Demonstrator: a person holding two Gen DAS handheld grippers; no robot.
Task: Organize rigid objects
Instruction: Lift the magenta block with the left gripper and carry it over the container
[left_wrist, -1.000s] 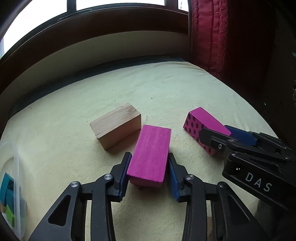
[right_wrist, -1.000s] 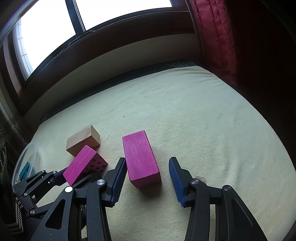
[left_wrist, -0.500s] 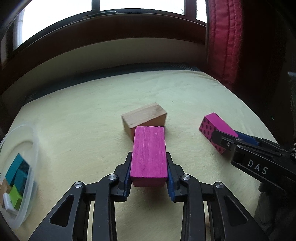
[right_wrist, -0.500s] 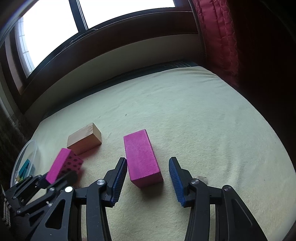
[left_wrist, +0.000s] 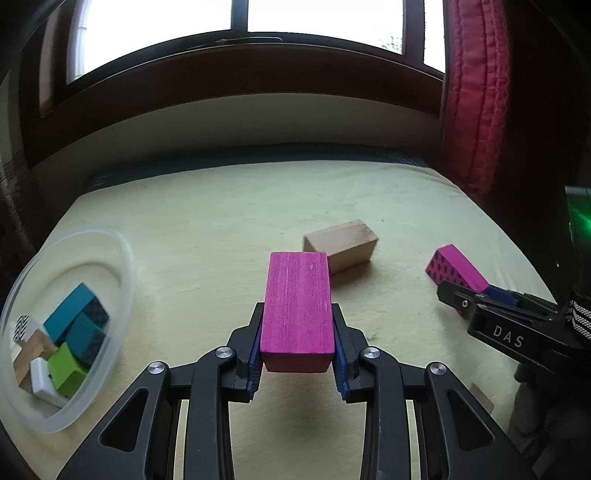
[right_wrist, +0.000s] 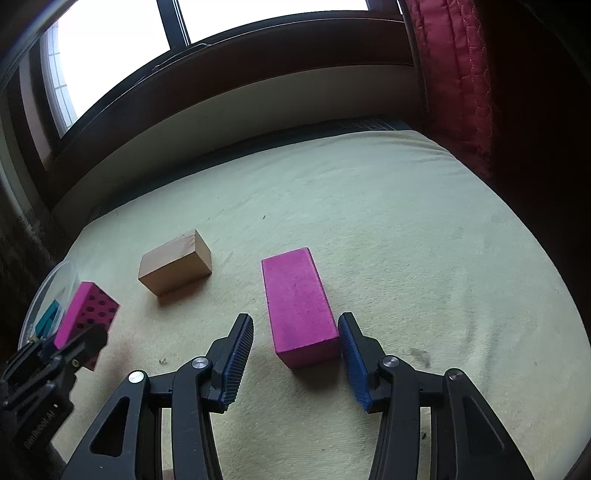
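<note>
Left gripper (left_wrist: 297, 345) fingers clamp a magenta block (left_wrist: 295, 314), raised above the bed (left_wrist: 221, 206). Right gripper (right_wrist: 295, 354) fingers spread, straddling a second magenta block (right_wrist: 299, 306) lying on the bed, right pad just beside it.

Light: daylight from the window (left_wrist: 314, 22), blown out white.
Shadows: soft, under the blocks.
Room edges: dim.
Distortion: strong fisheye bending, dark corners.
Blur: bowl (left_wrist: 122, 258) rim slightly smeared.

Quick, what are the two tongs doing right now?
Left tongs: closed, holding a pink block.
Right tongs: open around a second pink block.
</note>
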